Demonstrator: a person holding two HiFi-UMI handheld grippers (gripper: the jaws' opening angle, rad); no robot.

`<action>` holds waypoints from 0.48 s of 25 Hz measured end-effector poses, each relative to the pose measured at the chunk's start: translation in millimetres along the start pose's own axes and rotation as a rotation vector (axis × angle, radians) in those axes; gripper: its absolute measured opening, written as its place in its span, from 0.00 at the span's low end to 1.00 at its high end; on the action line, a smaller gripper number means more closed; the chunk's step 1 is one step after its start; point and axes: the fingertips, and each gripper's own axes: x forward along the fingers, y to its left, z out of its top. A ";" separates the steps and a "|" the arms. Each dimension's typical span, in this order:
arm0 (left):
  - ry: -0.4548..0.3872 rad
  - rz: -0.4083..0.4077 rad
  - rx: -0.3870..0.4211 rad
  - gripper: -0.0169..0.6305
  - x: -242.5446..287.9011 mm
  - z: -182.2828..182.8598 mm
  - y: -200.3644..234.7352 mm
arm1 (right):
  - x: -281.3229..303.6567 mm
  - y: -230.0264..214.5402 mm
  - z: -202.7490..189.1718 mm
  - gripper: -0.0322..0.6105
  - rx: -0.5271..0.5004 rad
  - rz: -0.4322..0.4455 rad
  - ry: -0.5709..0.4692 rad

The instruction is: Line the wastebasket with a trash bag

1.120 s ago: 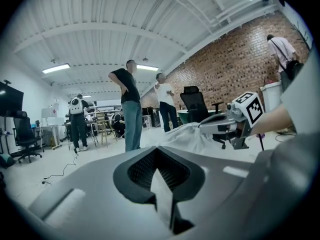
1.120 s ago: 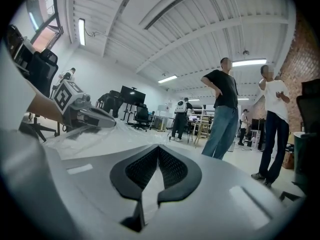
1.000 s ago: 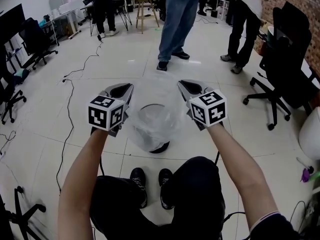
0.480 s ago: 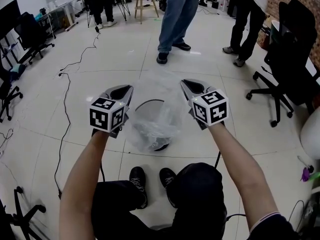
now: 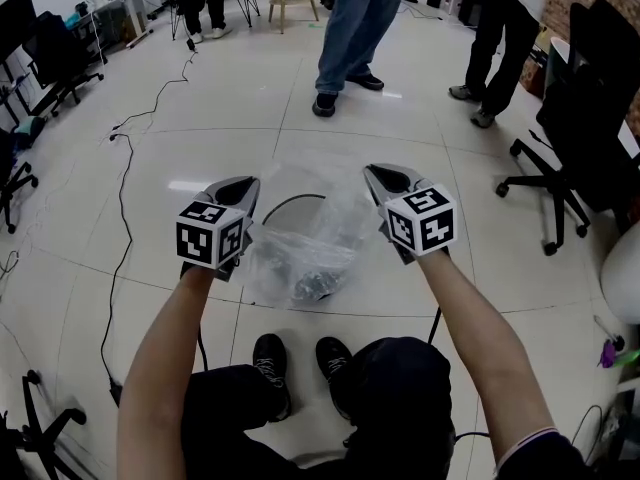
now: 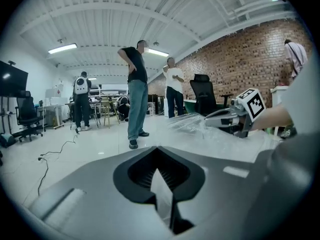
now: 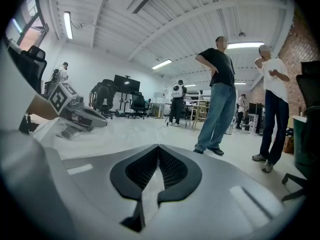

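Observation:
A clear plastic trash bag (image 5: 318, 230) hangs stretched between my two grippers, just above the floor in the head view. Through the film I see the dark rim of the round wastebasket (image 5: 284, 205), which stands under the bag. My left gripper (image 5: 243, 187) is shut on the bag's left edge, and a strip of film (image 6: 162, 196) shows between its jaws. My right gripper (image 5: 379, 175) is shut on the right edge, with film (image 7: 145, 200) pinched between its jaws. The lower part of the basket is veiled by crumpled plastic.
My shoes (image 5: 271, 358) stand just behind the basket. A person in jeans (image 5: 352, 38) and another person (image 5: 497, 43) stand beyond it. Black office chairs (image 5: 580, 118) are at the right. A cable (image 5: 122, 218) runs over the tiled floor at the left.
Both grippers have sunk together with the bag held between them. The bag now hangs lower and covers more of the wastebasket.

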 end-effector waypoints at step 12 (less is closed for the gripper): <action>0.084 0.036 -0.044 0.04 29.2 -59.6 20.2 | 27.1 -20.9 -67.4 0.05 0.048 -0.011 0.089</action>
